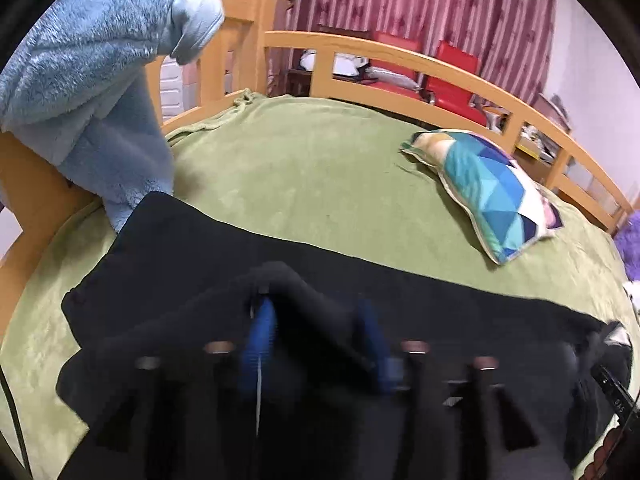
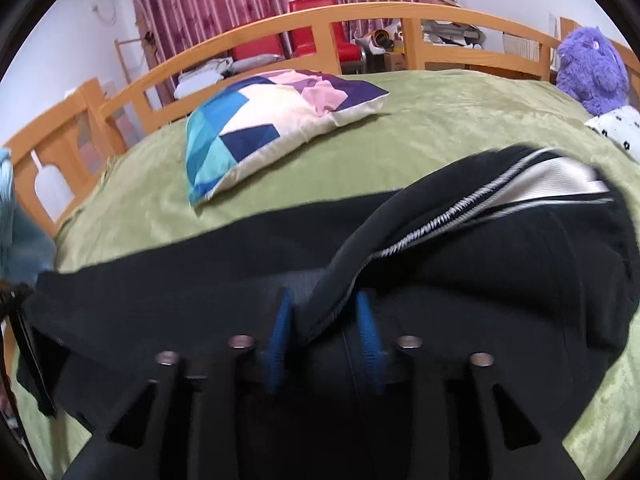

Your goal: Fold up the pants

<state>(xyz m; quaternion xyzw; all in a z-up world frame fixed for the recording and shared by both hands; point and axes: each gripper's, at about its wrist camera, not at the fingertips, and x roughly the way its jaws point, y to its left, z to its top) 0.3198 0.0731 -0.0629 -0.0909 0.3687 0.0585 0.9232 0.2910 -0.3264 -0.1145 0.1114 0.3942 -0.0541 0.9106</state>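
Observation:
Black pants (image 1: 200,248) lie stretched across the green bed cover (image 1: 300,168); they also show in the right wrist view (image 2: 180,280). My left gripper (image 1: 316,320) has blue fingers (image 1: 260,332) closed on a raised fold of the black fabric. My right gripper (image 2: 324,320) has blue fingers (image 2: 280,328) pinching the waistband edge (image 2: 400,240) with its white inner lining and stitching, lifted off the bed.
A patterned cushion (image 2: 272,120) lies on the bed beyond the pants. A blue fleece garment (image 1: 88,80) hangs over the wooden bed frame (image 1: 400,56) at left. A purple plush toy (image 2: 592,68) sits at far right.

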